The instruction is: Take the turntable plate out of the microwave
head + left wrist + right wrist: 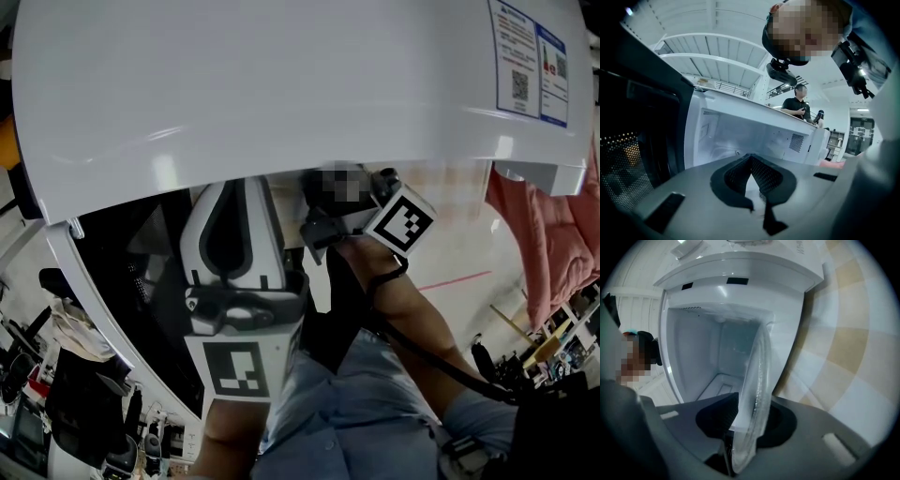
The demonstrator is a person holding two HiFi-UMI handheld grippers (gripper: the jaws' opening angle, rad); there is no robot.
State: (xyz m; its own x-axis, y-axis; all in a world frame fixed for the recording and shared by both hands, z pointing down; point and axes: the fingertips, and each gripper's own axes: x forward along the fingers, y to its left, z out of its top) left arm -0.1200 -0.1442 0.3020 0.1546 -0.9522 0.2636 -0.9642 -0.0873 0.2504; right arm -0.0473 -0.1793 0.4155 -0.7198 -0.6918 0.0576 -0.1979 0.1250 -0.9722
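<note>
My right gripper is clamped on the plate rim, the plate at the microwave mouth. I should draw it straight out, level, clear of the frame. My left gripper hangs closed and empty.

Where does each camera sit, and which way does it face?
Head view: on the head, facing steeply down onto the microwave top; left forearm and right forearm show.
Left gripper view: on the left claw, facing the open cavity; claw shut, empty.
Right gripper view: on the right claw, facing the cavity; it grips the turntable plate.
Shared: both gripper views see the cavity.
</note>
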